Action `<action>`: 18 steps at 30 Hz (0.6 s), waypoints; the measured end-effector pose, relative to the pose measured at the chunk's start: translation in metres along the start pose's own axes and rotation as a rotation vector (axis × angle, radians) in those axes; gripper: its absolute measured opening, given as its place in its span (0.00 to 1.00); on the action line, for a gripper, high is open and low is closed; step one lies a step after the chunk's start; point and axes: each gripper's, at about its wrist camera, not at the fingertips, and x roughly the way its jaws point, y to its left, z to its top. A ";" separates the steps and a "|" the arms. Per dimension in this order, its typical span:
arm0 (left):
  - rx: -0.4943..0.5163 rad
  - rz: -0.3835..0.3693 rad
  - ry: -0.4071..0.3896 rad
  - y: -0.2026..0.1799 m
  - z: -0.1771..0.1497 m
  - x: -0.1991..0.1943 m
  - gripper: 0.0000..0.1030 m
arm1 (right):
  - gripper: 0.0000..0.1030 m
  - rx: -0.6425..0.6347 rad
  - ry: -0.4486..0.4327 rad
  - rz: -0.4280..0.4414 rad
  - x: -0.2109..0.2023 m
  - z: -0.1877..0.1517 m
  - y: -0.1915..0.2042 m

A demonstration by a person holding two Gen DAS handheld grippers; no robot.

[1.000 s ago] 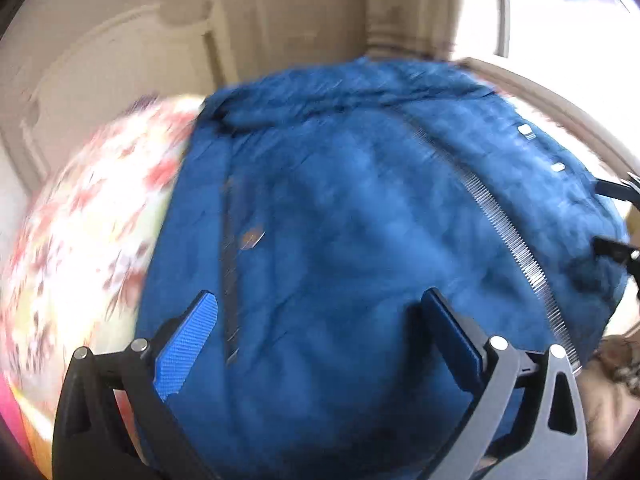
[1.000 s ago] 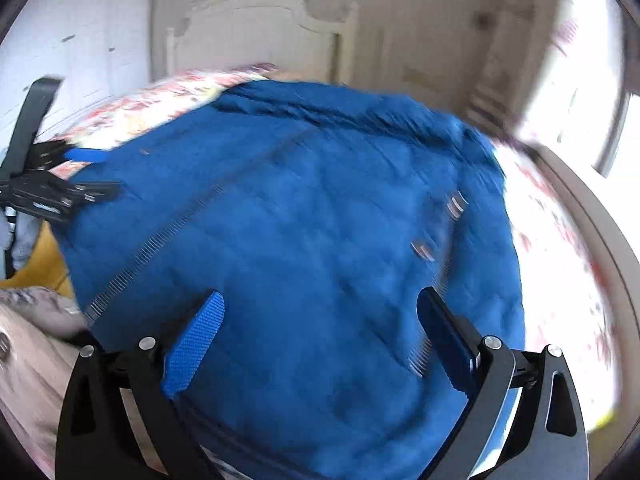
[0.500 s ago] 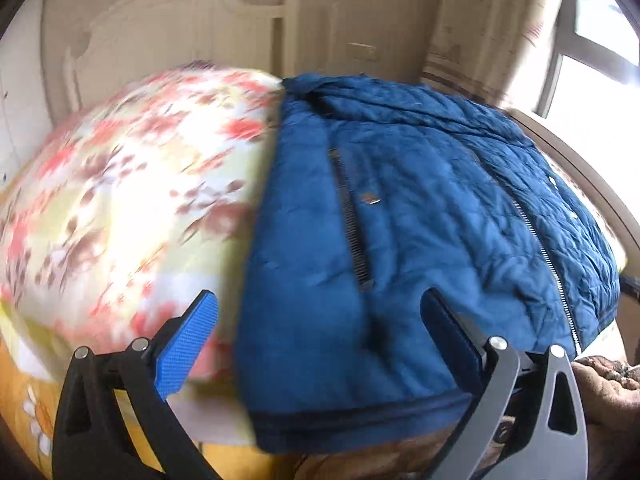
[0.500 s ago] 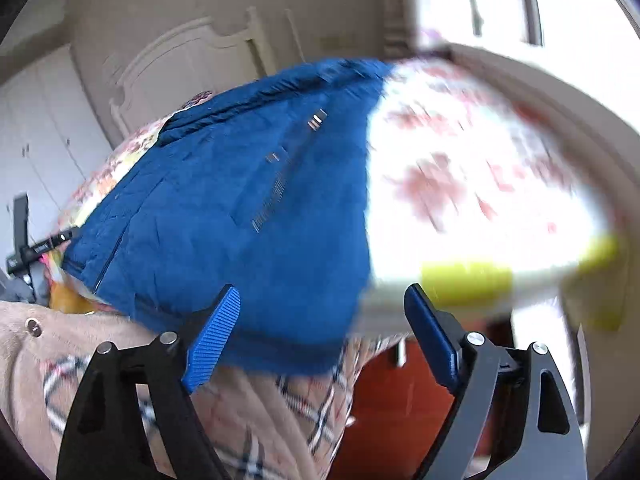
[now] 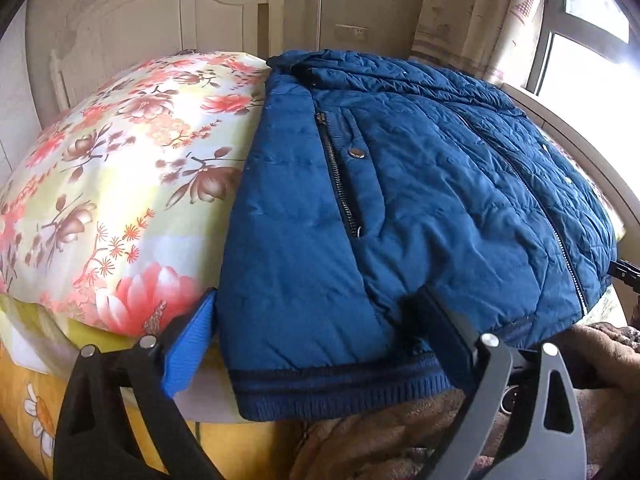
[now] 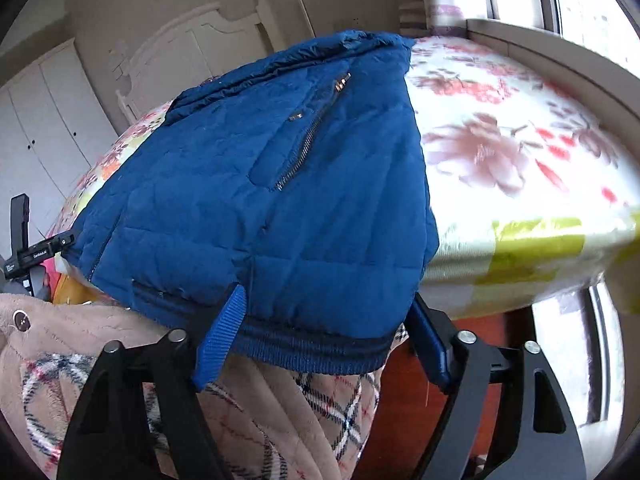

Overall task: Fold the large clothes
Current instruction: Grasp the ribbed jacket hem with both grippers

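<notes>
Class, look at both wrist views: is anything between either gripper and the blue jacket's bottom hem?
Nothing visible. The left gripper and right gripper each straddle a corner of the blue jacket at its hem, jaws closing.

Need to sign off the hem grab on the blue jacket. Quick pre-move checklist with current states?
1. Jacket lies flat on the bedspread, front up: ok.
2. Hem hangs free over the bed's near edge: ok.
3. Left gripper straddles the hem's left corner, jaws closing: ok.
4. Right gripper straddles the hem's right corner, jaws closing: ok.
5. Pads pressing on the fabric yet: cannot tell.
6. Plaid-lined garment under the hem is clear of the jaws: cannot tell.
</notes>
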 end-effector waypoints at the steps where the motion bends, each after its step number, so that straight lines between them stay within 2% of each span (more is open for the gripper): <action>1: 0.013 -0.005 0.000 -0.003 0.000 -0.001 0.82 | 0.63 -0.018 -0.004 -0.003 0.000 0.000 0.003; 3: 0.033 -0.012 -0.001 -0.007 0.001 -0.004 0.67 | 0.53 -0.075 -0.009 -0.019 -0.004 0.001 0.012; 4: 0.035 -0.020 -0.007 -0.008 0.001 -0.007 0.52 | 0.46 -0.098 -0.014 -0.026 -0.006 0.001 0.016; 5: 0.038 -0.036 -0.015 -0.008 0.002 -0.011 0.35 | 0.45 -0.113 -0.020 -0.032 -0.009 0.000 0.019; 7: 0.056 -0.022 -0.046 -0.012 0.004 -0.018 0.21 | 0.27 -0.159 -0.052 -0.040 -0.016 -0.003 0.026; 10: 0.102 0.005 -0.118 -0.022 0.006 -0.033 0.17 | 0.19 -0.181 -0.133 -0.040 -0.033 -0.004 0.030; 14: 0.075 -0.035 -0.225 -0.020 0.018 -0.064 0.16 | 0.16 -0.206 -0.253 -0.034 -0.065 0.008 0.039; 18: 0.051 -0.108 -0.334 -0.018 0.031 -0.109 0.16 | 0.14 -0.205 -0.388 0.007 -0.103 0.024 0.048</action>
